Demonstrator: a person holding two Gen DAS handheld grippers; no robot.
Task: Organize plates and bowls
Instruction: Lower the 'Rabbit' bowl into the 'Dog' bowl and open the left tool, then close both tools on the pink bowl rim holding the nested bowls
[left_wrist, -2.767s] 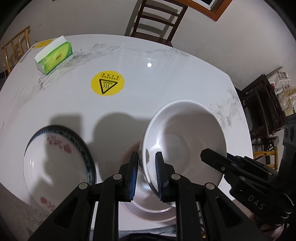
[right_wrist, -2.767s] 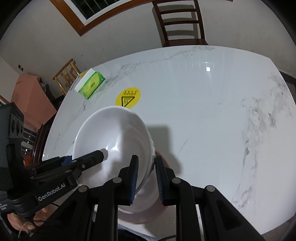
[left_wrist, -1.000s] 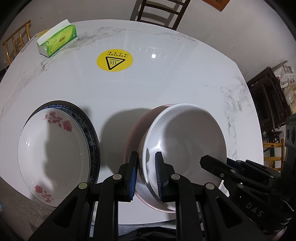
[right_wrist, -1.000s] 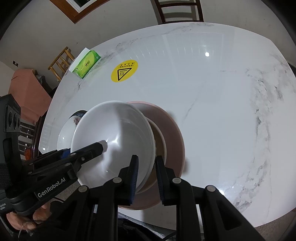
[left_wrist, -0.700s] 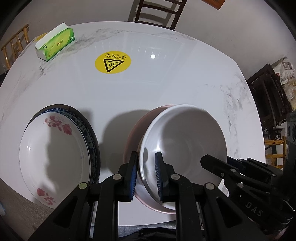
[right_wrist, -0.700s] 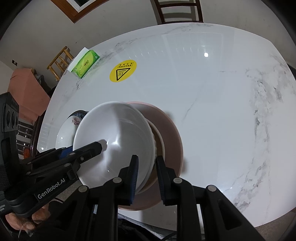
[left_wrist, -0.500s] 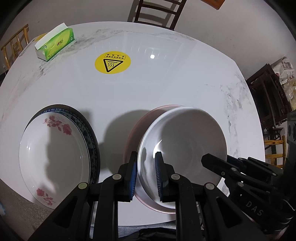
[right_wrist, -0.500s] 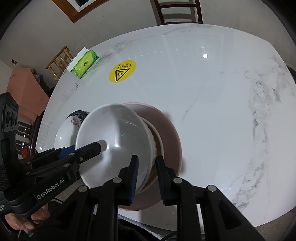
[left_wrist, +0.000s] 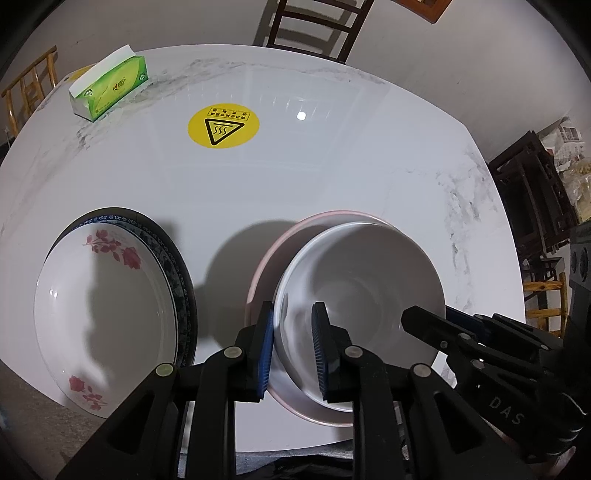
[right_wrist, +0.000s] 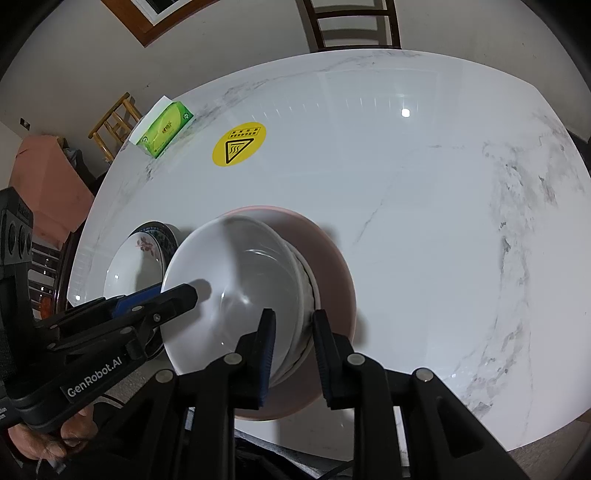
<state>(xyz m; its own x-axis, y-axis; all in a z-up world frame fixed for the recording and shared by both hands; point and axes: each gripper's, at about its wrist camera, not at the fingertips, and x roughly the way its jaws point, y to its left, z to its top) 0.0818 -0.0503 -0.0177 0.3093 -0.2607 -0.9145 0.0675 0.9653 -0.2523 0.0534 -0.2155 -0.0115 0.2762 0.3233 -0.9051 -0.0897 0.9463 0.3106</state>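
Observation:
A plain white bowl (left_wrist: 364, 291) (right_wrist: 236, 280) sits nested on other bowls inside a pink plate (left_wrist: 275, 251) (right_wrist: 332, 266) near the table's front edge. My left gripper (left_wrist: 293, 343) is open, its jaws straddling the bowl's left rim. My right gripper (right_wrist: 291, 347) is open, its jaws straddling the bowl's right rim. A white plate with red flowers (left_wrist: 107, 306) (right_wrist: 129, 262) rests on a dark blue-rimmed plate (left_wrist: 177, 269) to the left.
A green tissue box (left_wrist: 109, 86) (right_wrist: 164, 129) lies at the far left of the white marble table (left_wrist: 332, 155). A yellow heat-warning sticker (left_wrist: 223, 125) (right_wrist: 239, 144) marks the middle. Wooden chairs (left_wrist: 314, 26) stand behind the table.
The white bowl has come down onto the stack in the pink plate. Both grippers, shut on its rim before, have opened.

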